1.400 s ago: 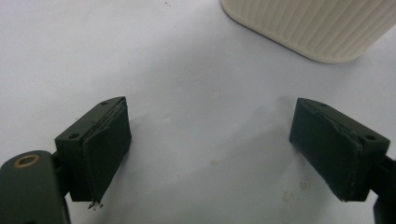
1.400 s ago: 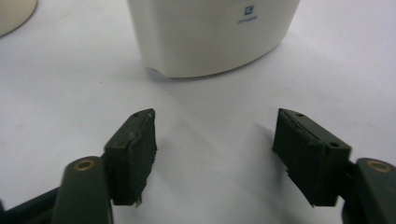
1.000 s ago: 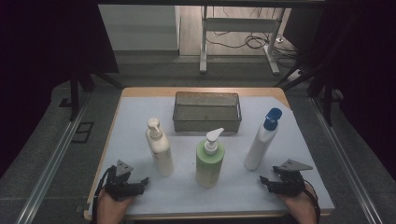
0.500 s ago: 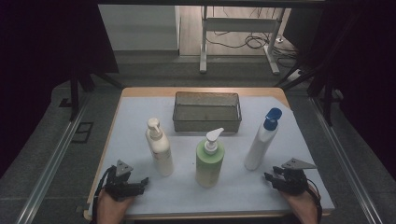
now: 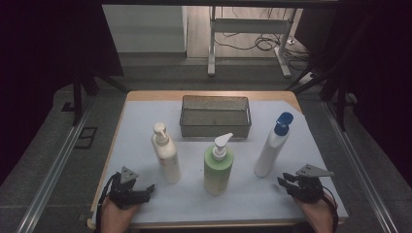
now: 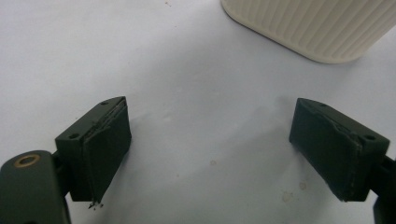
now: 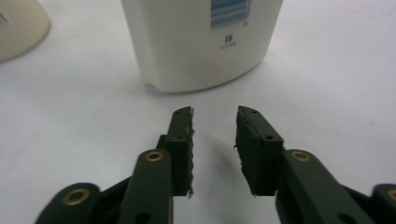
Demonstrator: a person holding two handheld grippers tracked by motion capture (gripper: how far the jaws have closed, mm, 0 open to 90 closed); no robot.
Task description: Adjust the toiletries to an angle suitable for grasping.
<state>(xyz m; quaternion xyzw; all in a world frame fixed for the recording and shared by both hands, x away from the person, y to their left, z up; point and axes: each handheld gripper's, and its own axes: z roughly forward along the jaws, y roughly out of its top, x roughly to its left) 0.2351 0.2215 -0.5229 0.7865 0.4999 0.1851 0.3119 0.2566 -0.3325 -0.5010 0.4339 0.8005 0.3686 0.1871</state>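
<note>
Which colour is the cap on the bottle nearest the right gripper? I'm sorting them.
Blue cap, clearest in the high view.

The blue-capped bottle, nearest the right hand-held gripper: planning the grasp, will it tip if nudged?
Probably. The blue-capped bottle is tall and narrow and already stands leaning, so a high push could topple it. Its smooth plastic wall may slip; the right hand-held gripper looks too narrowly open.

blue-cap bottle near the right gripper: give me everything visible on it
The blue-cap bottle is a tall white plastic pump bottle with a blue pump head. It stands upright on the white table cover, right of the green bottle, in front of the mesh basket. A blue-striped label shows low on it. The right gripper faces its base, slightly open, not touching.
</note>
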